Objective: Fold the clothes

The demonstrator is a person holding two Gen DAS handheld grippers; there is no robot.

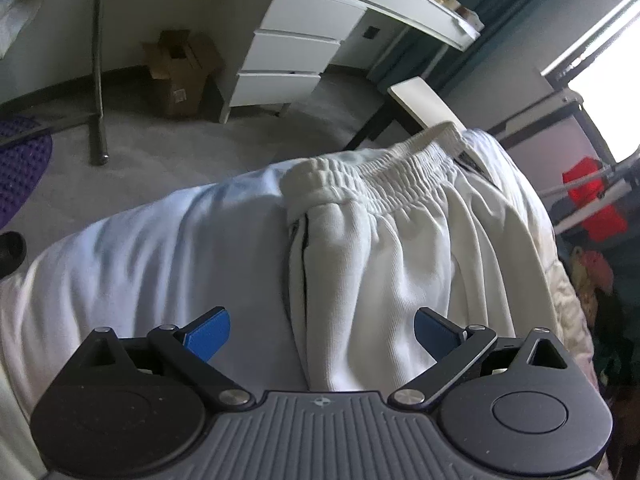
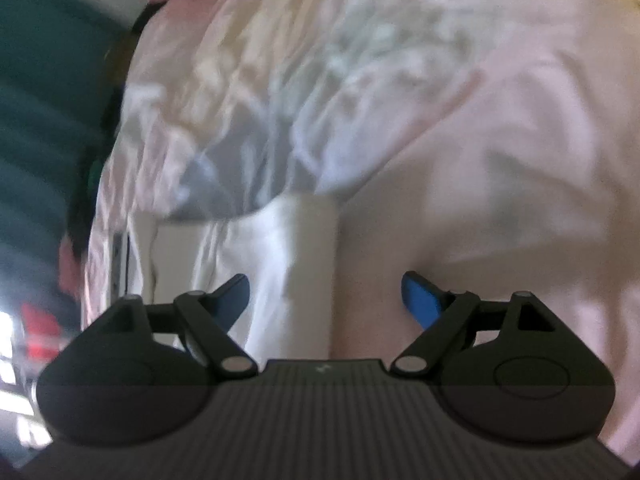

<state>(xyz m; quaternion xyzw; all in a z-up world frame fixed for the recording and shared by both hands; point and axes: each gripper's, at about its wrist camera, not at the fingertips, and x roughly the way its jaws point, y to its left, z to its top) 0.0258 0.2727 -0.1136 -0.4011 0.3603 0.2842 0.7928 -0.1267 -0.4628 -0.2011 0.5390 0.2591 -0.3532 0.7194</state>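
One pair of white trousers (image 1: 380,248); one drawer unit (image 1: 288,60), three drawers; one cardboard box (image 1: 180,72).

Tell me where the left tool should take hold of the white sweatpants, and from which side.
Take the gathered elastic waistband, coming straight ahead from the left tool, which hangs open over the white sweatpants. The band is a thick raised ridge, probably easier to pinch than the flat cloth below it.

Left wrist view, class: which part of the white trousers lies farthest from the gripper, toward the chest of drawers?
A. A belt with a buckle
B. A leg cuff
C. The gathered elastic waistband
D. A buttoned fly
C: the white trousers end in a gathered elastic waistband at their far edge, beyond the open left gripper and nearer the chest of drawers.
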